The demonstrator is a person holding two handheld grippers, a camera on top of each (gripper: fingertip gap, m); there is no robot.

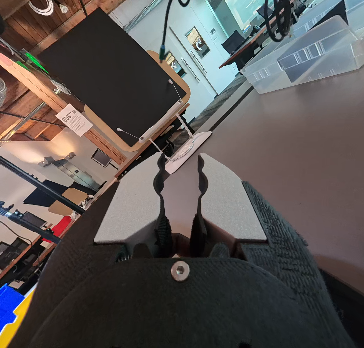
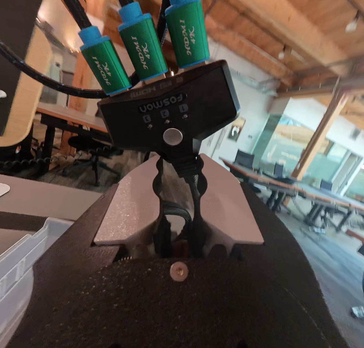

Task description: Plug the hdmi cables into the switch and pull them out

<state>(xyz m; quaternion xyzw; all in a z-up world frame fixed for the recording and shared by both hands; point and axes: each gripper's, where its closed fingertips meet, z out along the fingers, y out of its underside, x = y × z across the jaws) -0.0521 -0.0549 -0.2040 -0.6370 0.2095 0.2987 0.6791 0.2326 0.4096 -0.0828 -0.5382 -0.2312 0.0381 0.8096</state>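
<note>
In the right wrist view my right gripper (image 2: 180,159) is shut on the ribbed cable neck (image 2: 187,167) of a black HDMI switch (image 2: 169,106) and holds it up in the air. Three green-and-blue HDMI plugs (image 2: 144,48) sit in its top ports, their black braided cables running up and to the left. In the left wrist view my left gripper (image 1: 180,161) is open and empty, low over the dark brown table (image 1: 275,141). A hanging cable with a green plug (image 1: 162,52) and a coiled black cable (image 1: 275,17) dangle far above it.
A black board (image 1: 102,78) on a white stand (image 1: 189,151) stands at the table's far edge, ahead of the left gripper. Clear plastic bins (image 1: 305,62) sit at the back right; one bin (image 2: 17,259) lies under the right gripper's left side. Office desks and chairs lie beyond. My right fingertips sit around 55 cm from my left ones.
</note>
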